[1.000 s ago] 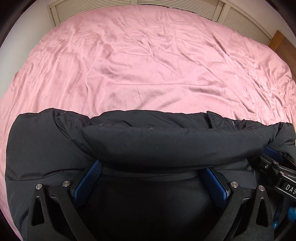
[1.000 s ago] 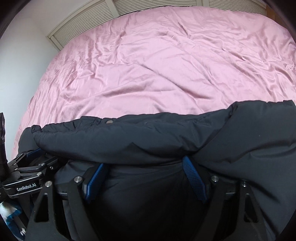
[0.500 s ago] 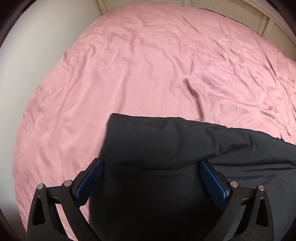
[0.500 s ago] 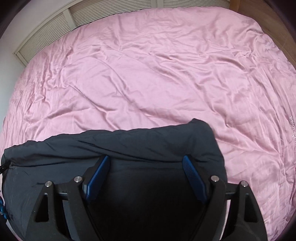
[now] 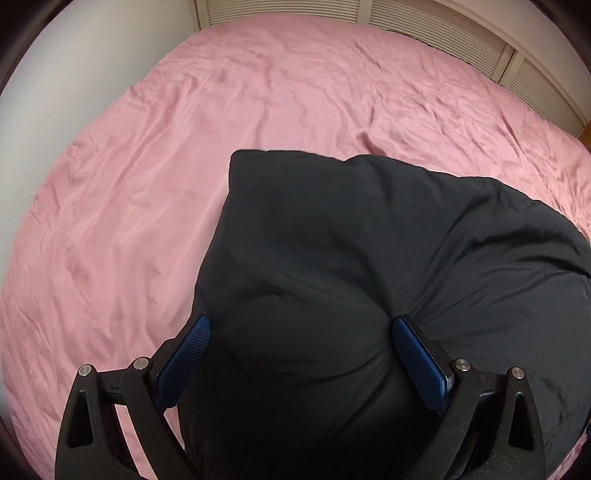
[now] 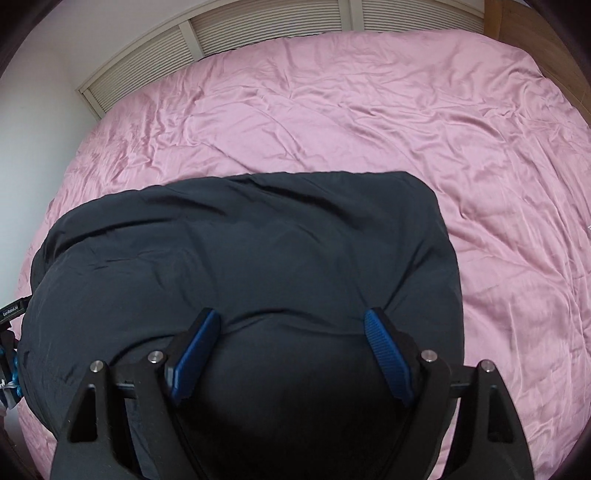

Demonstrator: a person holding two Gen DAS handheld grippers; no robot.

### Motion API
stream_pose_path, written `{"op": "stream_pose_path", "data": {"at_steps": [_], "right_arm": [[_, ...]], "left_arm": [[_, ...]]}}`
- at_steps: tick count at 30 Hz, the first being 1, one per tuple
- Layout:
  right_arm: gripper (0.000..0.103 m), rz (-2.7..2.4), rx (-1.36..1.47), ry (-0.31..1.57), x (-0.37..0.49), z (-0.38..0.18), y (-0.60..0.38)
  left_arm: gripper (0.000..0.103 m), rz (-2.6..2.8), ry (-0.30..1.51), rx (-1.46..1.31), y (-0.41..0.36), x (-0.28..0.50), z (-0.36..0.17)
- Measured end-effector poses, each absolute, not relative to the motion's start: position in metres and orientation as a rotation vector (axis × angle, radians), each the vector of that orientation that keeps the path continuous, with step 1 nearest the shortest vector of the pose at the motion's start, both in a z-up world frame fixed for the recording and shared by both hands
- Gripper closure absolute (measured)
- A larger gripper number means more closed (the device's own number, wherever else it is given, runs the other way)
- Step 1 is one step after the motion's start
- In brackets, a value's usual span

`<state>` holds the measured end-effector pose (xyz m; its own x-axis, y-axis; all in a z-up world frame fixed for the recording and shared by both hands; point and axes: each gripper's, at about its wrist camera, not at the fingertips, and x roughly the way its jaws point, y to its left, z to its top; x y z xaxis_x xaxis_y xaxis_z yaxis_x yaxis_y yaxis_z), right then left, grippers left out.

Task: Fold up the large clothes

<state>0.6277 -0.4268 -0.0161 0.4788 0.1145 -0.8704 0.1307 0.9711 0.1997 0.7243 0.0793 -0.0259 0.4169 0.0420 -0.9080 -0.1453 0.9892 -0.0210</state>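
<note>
A large black padded jacket [image 5: 369, 258] lies bunched on a pink bed sheet [image 5: 147, 147]. My left gripper [image 5: 301, 332] grips a thick bulge at its left end; the blue pads [image 5: 184, 354] press into the fabric on both sides. In the right wrist view the same jacket [image 6: 258, 240] fills the lower middle. My right gripper [image 6: 291, 332] grips a bulge at its right end between its blue pads [image 6: 384, 350]. The left gripper's body [image 6: 11, 332] peeks out at the left edge.
The wrinkled pink sheet [image 6: 369, 110] covers the whole bed. A louvred panel [image 6: 258, 33] runs along the far side, with a white wall [image 5: 74, 55] to the left and a wooden bed frame [image 6: 517, 22] at the far right.
Both grippers have moved apart and risen, each holding its end of the jacket. The folded roll has spread into a wider, flatter bundle, and the left gripper has slid nearly out of the right view.
</note>
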Motion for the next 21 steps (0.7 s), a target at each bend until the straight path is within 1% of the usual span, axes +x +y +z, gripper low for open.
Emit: {"op": "stream_pose_path", "data": {"at_steps": [4,9,13,19,21], "right_arm": [[0.022,-0.118,0.278,1.097,0.617,-0.024,-0.463],[0.022,-0.172,0.277,1.101,0.596,-0.018,-0.486],[0.022,-0.175,0.276,1.089,0.578,-0.009,-0.486],[0.021,-0.148,0.261,1.067,0.558,0.006,-0.475],[0.018,-0.131,0.273,1.053,0.553,0.011,-0.473]], "left_arm": [[0.005,0.219,1.116,-0.110,0.108,0.716,-0.024],[0.005,0.245,1.080,-0.155,0.130,0.693,-0.012],[0.005,0.235,1.058,-0.178,0.135,0.674,-0.004],[0.005,0.224,1.003,-0.129,0.130,0.644,0.012],[0.005,0.206,0.985,-0.125,0.128,0.636,0.016]]}}
